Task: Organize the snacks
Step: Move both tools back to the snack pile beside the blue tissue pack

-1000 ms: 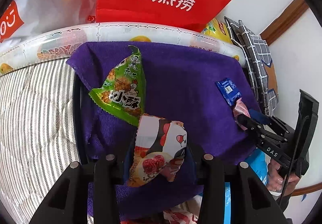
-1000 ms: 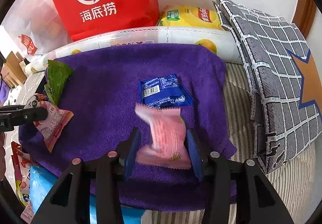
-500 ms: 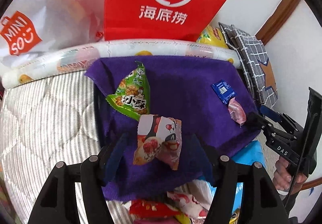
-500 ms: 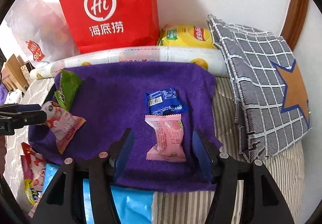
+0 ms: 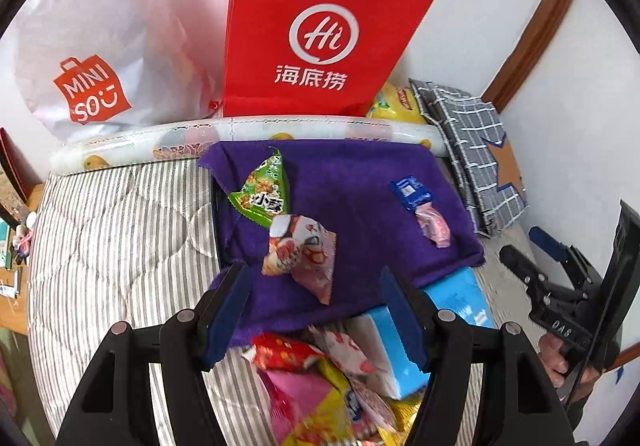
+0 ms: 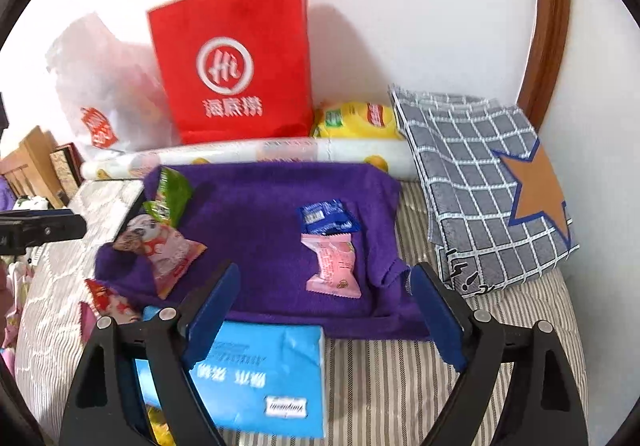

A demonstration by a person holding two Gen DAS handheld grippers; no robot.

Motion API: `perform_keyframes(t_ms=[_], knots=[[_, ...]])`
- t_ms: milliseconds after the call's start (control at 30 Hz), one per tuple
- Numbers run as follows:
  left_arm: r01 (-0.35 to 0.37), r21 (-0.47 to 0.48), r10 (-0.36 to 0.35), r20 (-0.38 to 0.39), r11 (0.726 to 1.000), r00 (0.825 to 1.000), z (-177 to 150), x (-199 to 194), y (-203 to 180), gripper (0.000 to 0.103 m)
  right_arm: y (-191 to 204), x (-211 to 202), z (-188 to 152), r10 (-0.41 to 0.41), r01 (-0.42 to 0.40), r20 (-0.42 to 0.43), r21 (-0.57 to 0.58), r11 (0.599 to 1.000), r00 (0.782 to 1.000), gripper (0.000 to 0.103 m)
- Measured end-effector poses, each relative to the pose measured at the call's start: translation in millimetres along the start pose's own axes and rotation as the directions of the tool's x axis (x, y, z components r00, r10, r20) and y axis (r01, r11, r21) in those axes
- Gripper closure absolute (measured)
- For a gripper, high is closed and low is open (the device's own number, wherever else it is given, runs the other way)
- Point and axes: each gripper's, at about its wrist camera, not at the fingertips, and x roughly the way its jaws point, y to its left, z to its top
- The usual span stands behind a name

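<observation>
A purple towel (image 5: 352, 181) (image 6: 260, 213) lies on the striped bed. On it lie a green snack bag (image 5: 262, 191) (image 6: 170, 197), a pink-and-white cartoon snack pack (image 5: 304, 252) (image 6: 164, 248), a blue packet (image 5: 410, 191) (image 6: 326, 215) and a pink packet (image 5: 432, 226) (image 6: 334, 266). My left gripper (image 5: 316, 318) is open and empty, just short of the cartoon pack. My right gripper (image 6: 324, 314) is open and empty, just short of the pink packet. A pile of loose snacks (image 5: 320, 378) lies below the towel.
A blue tissue pack (image 6: 260, 374) (image 5: 404, 342) lies at the towel's near edge. A red paper bag (image 5: 316, 33) (image 6: 236, 61), a white Miniso bag (image 5: 88, 57), a rolled mat (image 6: 256, 155), a yellow chip bag (image 6: 356, 119) and a grey checked bag (image 6: 480, 173) line the wall.
Both grippers opened and let go: the cartoon pack and the pink packet now lie on the towel. Both grippers have drawn back and up from the towel.
</observation>
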Motion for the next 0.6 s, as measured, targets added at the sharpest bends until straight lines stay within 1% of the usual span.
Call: perform_keyframes(t_ms=[167,267,333,433,500,600], knots=[[-0.002,-0.001,0.002,0.006,1.000,1.000,-16.8,-16.0,-6.5,0.037,12.7,-17.3,-18.2,0.015,-0.015,0.000,-0.042,0.999,1.000,0.016],[0.003,-0.003,-0.003,0.004,1.000,1.000,-26.1,-23.2,-7.4,0.037,16.1,-24.1,-32.8,0.047,-0.048,-0.018,-0.030,0.998,0.999,0.016],[0.007,-0.001,-0.007,0.005,1.000,1.000,-33.3,-28.6,-8.6,0.037,18.0,-26.3,-44.4,0.077,-0.078,-0.044,-0.011,0.997,0.996,0.016],[0.011,0.009,-0.011,0.008,1.000,1.000,-43.9,-36.2,-10.6,0.037,22.6,-28.7,-60.8,0.088,-0.089,-0.080,-0.007,0.996,0.993,0.016],[0.013,0.016,-0.013,0.008,1.000,1.000,-51.5,-41.0,-11.0,0.037,26.9,-30.2,-72.7,0.128,-0.129,-0.098,-0.007,0.992,0.987,0.016],[0.012,0.017,-0.012,0.009,1.000,1.000,-63.3,-47.6,-9.2,0.037,33.5,-30.3,-88.4,0.159,-0.162,-0.117,-0.008,0.987,0.980,0.024]])
